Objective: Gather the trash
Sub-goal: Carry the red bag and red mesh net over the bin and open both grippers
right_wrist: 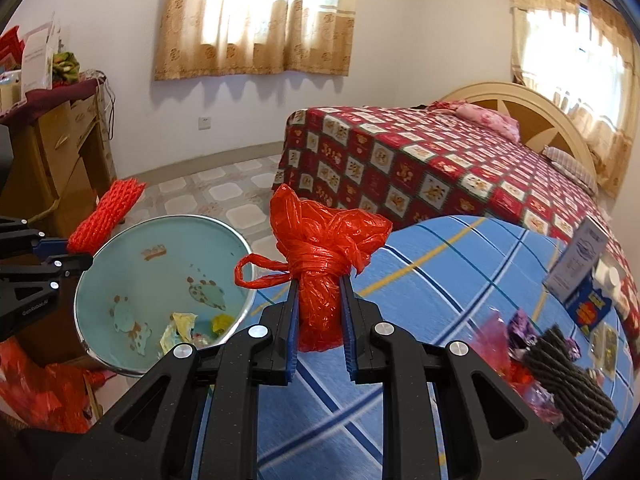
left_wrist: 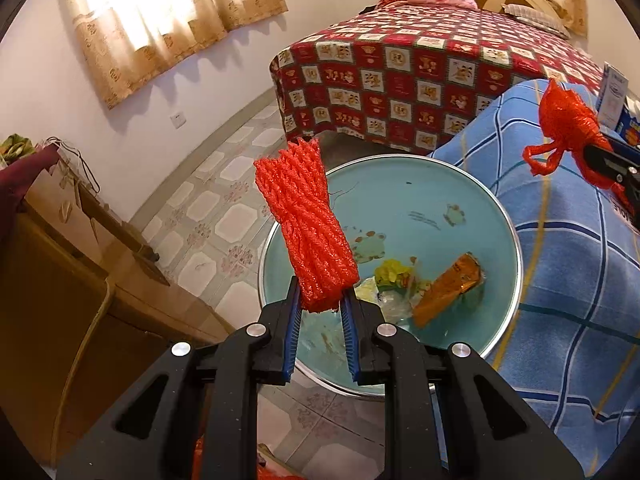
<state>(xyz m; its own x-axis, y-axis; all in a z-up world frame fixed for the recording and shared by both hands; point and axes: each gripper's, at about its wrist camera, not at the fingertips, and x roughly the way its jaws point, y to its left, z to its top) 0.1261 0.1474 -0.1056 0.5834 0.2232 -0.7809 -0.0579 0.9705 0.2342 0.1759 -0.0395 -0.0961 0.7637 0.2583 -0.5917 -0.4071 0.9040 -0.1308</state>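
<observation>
Left wrist: left gripper [left_wrist: 320,300] angled down over basin [left_wrist: 516,248], clamping foam net [left_wrist: 308,220]; right gripper [right_wrist: 320,300] pinching knotted bag [right_wrist: 324,248].

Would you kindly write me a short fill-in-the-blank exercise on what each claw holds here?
1. The left claw is shut on a red foam ____ sleeve.
2. The right claw is shut on a knotted red ____ bag.
3. Inside the teal bin, wrappers lie at the ____.

Missing words: net; plastic; bottom

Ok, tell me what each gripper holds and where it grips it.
Left gripper: the red foam net, pinched at its lower end. Right gripper: the knotted red bag, gripped on the bundle below its knot.
</observation>
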